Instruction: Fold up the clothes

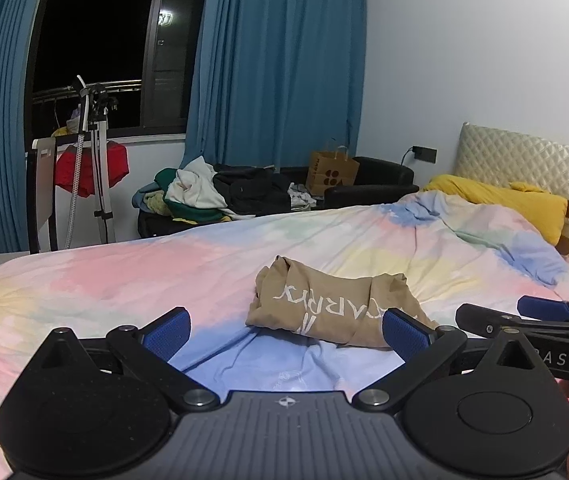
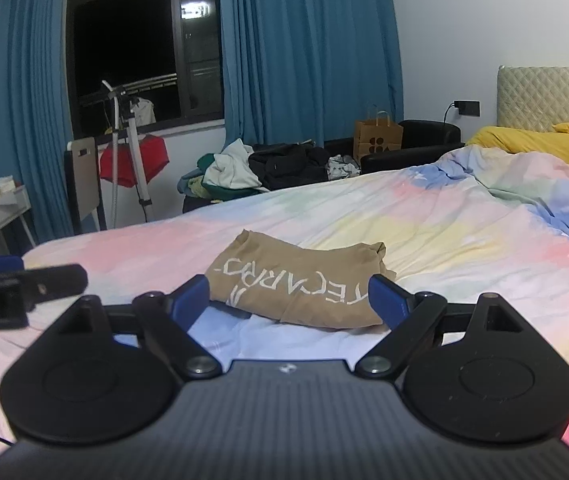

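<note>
Now both sets of jaws gape wide and empty, the left gripper (image 1: 286,330) and right gripper (image 2: 288,298) hovering low, framing the folded tan shirt (image 1: 334,306) mid-frame on the pastel bed (image 1: 124,280), seemingly released.

Folded tan shirt (image 2: 298,284) on pastel bedspread (image 2: 424,220), just beyond wide-spread right gripper (image 2: 289,298).
</note>
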### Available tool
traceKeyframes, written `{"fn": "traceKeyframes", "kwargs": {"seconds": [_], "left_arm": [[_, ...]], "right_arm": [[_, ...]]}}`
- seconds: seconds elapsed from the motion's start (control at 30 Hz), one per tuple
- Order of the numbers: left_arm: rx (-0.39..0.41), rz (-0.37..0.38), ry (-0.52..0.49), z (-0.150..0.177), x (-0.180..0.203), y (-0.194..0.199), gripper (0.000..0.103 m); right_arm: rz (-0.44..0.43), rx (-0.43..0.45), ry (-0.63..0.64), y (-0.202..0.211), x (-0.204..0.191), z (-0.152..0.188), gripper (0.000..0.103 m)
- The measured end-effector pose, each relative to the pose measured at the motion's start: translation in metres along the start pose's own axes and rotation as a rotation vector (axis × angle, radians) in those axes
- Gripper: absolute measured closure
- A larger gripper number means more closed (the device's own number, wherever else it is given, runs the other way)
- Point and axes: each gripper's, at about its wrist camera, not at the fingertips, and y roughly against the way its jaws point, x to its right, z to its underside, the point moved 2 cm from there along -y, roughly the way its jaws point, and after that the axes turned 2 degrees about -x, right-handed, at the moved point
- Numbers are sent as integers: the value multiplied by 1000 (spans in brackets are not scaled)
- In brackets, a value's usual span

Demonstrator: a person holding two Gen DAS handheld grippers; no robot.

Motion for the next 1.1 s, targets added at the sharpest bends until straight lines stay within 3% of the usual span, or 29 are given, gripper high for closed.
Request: {"fn": "traceKeyframes", "kwargs": {"seconds": [0.3,1.1], "left_arm": [[-27,2,3,9,1,-7,0],[-20,-6,3,5,1,-3,0]], "right_arm": [[-4,23,-64,1,11,7,15],[9,-9,-50,-8,6,8,15]]}}
